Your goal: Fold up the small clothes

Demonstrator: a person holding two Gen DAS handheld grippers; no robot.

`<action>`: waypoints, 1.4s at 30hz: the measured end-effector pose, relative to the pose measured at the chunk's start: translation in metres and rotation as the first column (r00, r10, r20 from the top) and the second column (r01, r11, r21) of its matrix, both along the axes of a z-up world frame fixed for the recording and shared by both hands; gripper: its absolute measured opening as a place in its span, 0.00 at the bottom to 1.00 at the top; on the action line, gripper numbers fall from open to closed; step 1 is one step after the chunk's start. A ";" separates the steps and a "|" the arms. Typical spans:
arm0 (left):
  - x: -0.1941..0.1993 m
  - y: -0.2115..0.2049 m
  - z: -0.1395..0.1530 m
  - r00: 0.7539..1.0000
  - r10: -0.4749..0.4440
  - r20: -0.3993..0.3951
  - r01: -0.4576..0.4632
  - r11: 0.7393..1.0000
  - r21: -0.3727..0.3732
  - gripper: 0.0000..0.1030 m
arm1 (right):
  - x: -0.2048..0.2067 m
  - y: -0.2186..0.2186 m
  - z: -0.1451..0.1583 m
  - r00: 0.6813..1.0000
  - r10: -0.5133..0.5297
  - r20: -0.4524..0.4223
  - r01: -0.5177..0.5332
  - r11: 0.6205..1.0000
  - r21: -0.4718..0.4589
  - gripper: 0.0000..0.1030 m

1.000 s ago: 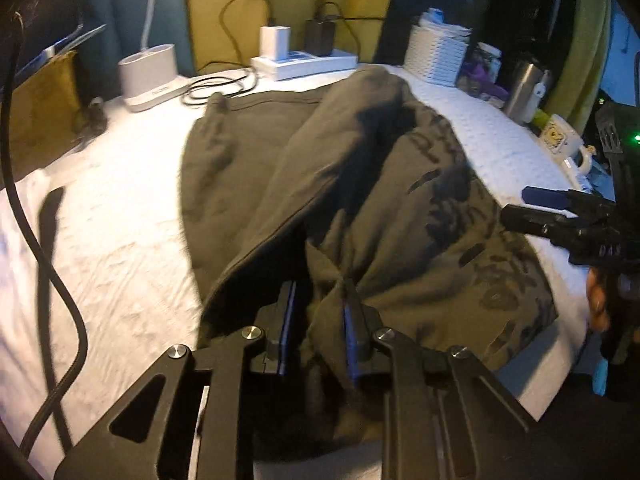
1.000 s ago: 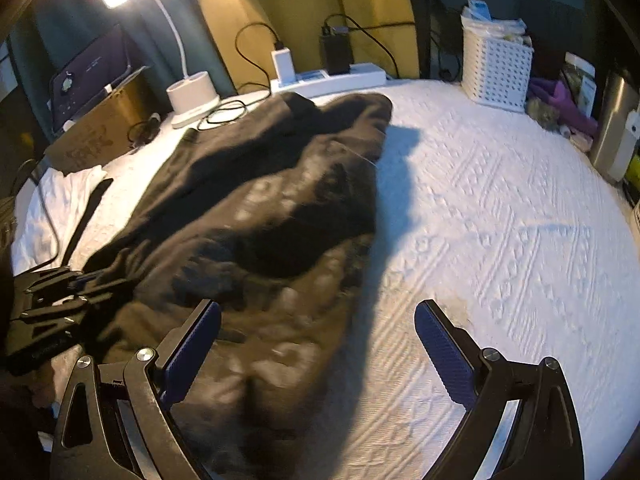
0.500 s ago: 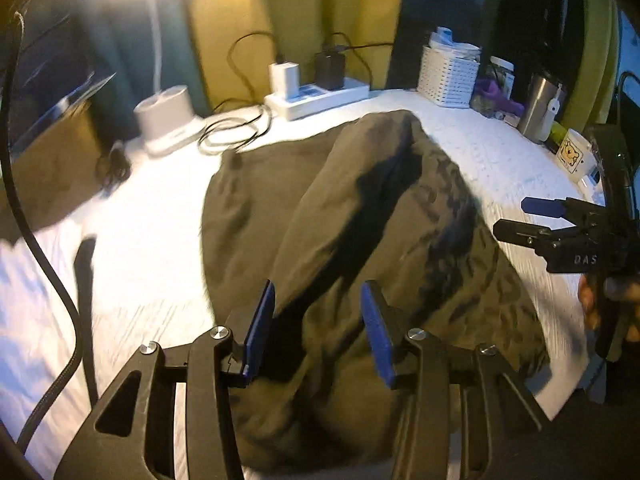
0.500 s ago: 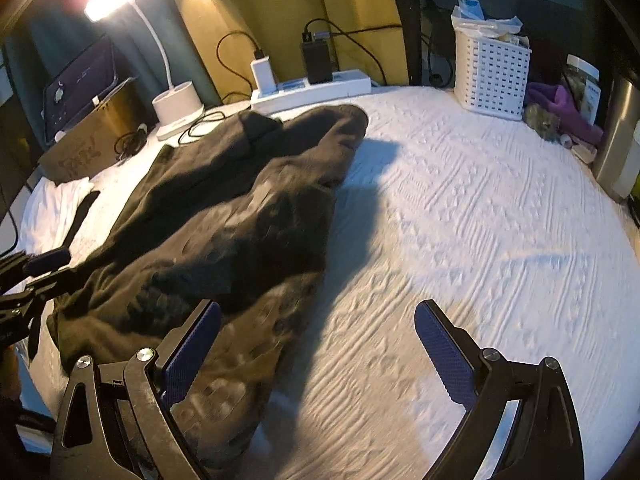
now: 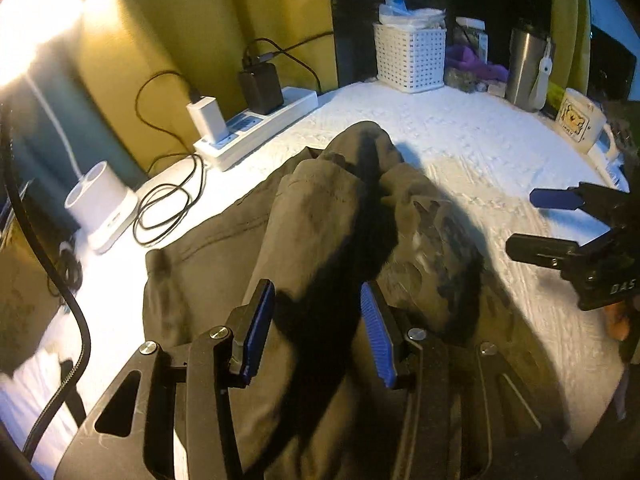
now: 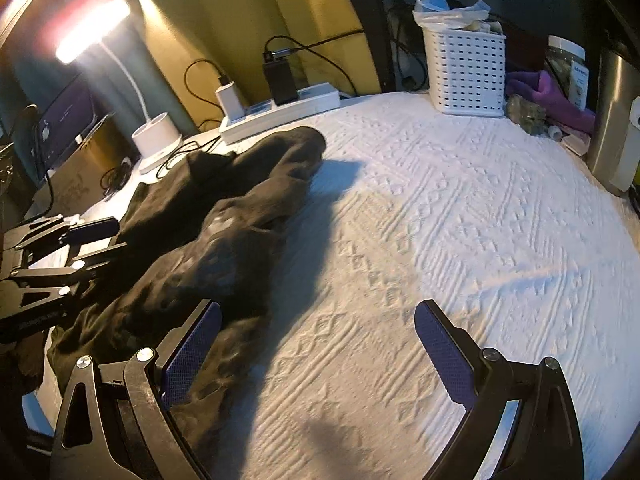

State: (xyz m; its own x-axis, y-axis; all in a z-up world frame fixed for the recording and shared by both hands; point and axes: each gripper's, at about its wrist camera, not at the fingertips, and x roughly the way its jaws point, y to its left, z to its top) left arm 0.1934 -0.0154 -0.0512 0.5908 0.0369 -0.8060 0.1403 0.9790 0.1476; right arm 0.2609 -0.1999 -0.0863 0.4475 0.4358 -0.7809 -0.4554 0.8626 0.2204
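Garment (image 5: 320,216) (dark, crumpled) lies under parted left tool (image 5: 316,324); untouched.

Each view looks forward and steeply down along its own fingers. The left gripper (image 5: 318,334) camera hangs close over the dark garment (image 5: 328,240), facing the power strip (image 5: 256,126) ahead. The right gripper (image 6: 318,354) camera faces the white cover (image 6: 460,220). Both views share the garment, strip and white basket (image 6: 466,74), and each shows the other gripper at its edge.

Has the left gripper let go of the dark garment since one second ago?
Yes. The left gripper now stands open above the garment, pulled back from it toward the lamp base.
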 end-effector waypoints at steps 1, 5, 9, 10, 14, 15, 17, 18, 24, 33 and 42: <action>0.004 0.000 -0.002 1.000 -0.003 -0.006 0.003 1.000 0.003 0.43 | 0.004 0.000 -0.001 1.000 -0.001 -0.002 0.001 1.000 -0.001 0.95; 0.015 -0.001 -0.011 1.000 -0.014 -0.016 0.015 0.999 0.033 0.54 | 0.014 0.002 0.000 1.000 0.004 0.000 -0.004 1.000 -0.003 0.95; 0.020 0.004 -0.014 1.000 -0.028 0.000 0.028 0.999 0.022 0.53 | 0.022 0.007 0.000 1.000 0.010 -0.001 -0.010 1.000 -0.005 0.95; 0.020 0.008 -0.012 1.000 -0.029 0.012 0.029 1.000 -0.001 0.52 | 0.023 0.009 0.000 1.000 0.012 -0.002 -0.012 1.000 -0.006 0.95; 0.018 0.026 -0.001 0.998 -0.002 0.058 0.007 0.997 -0.076 0.18 | 0.027 0.020 -0.001 1.000 0.028 -0.005 -0.029 0.999 -0.020 0.95; 0.017 0.030 0.001 0.998 0.005 0.068 0.002 0.996 -0.093 0.05 | 0.028 0.022 -0.001 0.999 0.032 -0.005 -0.032 0.999 -0.022 0.95; 0.014 0.039 0.006 0.996 0.024 0.089 -0.012 0.992 -0.127 0.05 | 0.029 0.030 0.000 0.999 0.043 -0.005 -0.043 0.999 -0.030 0.95; 0.012 0.043 0.009 0.995 0.031 0.099 -0.017 0.990 -0.141 0.04 | 0.030 0.033 0.000 0.999 0.049 -0.003 -0.049 0.998 -0.033 0.95; 0.007 0.077 0.017 0.981 0.121 0.150 -0.087 0.972 -0.219 0.04 | 0.031 0.054 0.006 0.997 0.076 -0.003 -0.076 0.996 -0.047 0.95; 0.013 0.140 -0.010 0.975 0.223 0.013 -0.204 0.911 -0.357 0.05 | 0.036 0.093 0.004 0.992 0.129 0.004 -0.128 0.989 -0.080 0.95; 0.015 0.175 -0.017 0.950 0.311 -0.014 -0.291 0.872 -0.393 0.06 | 0.057 0.094 0.001 0.998 0.067 -0.007 -0.067 0.997 -0.047 0.95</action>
